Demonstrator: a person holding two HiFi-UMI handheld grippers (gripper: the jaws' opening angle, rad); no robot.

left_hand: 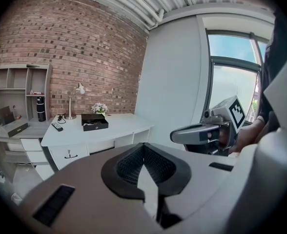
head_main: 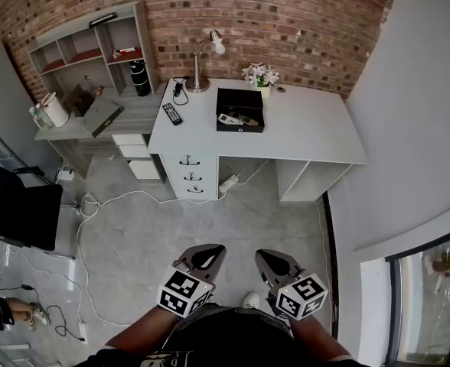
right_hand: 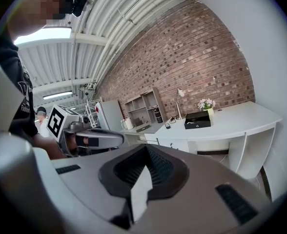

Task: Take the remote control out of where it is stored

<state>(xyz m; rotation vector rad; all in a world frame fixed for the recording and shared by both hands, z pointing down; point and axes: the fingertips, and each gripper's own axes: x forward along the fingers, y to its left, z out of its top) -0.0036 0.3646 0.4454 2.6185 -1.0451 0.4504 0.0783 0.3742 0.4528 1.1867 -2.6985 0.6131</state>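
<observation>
Across the grey floor (head_main: 233,228), on the white desk (head_main: 317,132), the remote (head_main: 233,119) lies in an open black box (head_main: 240,98), near flowers (head_main: 261,74) and a lamp (head_main: 200,63). A black remote (head_main: 172,114) lies on the desk's left end. Loose cable (head_main: 137,193) trails between. Left gripper (head_main: 212,249) and right gripper (head_main: 265,255) hang well short, jaws together, empty.

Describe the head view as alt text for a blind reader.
A person holds the left gripper and right gripper, both shut, well short of a white desk by a brick wall. On the desk an open black box holds a remote control; a second remote lies left of it.
</observation>
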